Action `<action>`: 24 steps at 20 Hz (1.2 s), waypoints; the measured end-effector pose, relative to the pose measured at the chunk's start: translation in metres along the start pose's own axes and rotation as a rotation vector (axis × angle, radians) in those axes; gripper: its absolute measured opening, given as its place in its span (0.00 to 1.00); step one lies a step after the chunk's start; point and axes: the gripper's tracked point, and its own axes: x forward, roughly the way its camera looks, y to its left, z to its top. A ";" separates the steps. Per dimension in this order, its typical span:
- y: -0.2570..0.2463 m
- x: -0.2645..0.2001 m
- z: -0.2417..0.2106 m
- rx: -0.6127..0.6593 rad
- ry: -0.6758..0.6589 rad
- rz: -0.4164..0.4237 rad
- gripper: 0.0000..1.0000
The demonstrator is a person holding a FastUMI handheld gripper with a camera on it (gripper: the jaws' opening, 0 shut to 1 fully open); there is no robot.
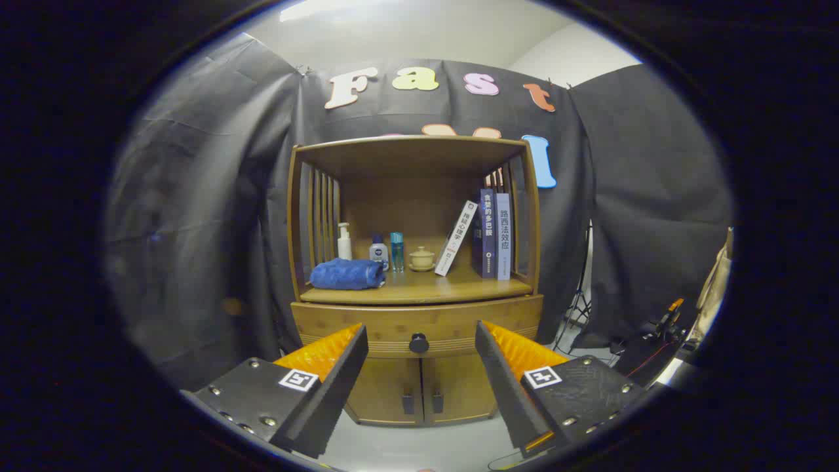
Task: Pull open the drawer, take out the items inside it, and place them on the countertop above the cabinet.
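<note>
A wooden cabinet (417, 308) stands ahead against the black cloth wall. Its drawer (367, 324) is closed, with a dark round knob (419, 343) at the middle of its front. My gripper (419, 333) is open and holds nothing. The knob lies between the two fingertips in the view but still some way beyond them. Above the drawer is the countertop (426, 287), a shelf under a wooden roof. The drawer's contents are hidden.
On the countertop lie a folded blue towel (347, 274), a white pump bottle (344, 242), two small bottles (387, 252), a lidded cup (421, 259) and three books (488, 234). Two small doors (419, 390) sit under the drawer. A tripod and gear (655, 328) stand at the right.
</note>
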 end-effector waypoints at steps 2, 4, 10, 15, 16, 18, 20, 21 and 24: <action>0.000 0.001 -0.003 0.001 0.000 0.000 0.98; 0.000 0.002 -0.005 -0.003 0.002 -0.001 0.98; 0.003 0.003 -0.013 -0.030 -0.002 0.010 0.98; 0.004 0.008 -0.021 -0.007 0.010 0.016 0.98; 0.005 0.009 -0.021 0.000 0.011 0.017 0.98; 0.004 0.010 -0.023 0.004 0.009 0.015 0.98; 0.002 0.012 -0.024 0.000 0.002 0.011 0.98; 0.003 0.015 -0.027 -0.001 0.003 0.011 0.98; 0.004 0.025 -0.036 0.001 0.009 0.021 0.98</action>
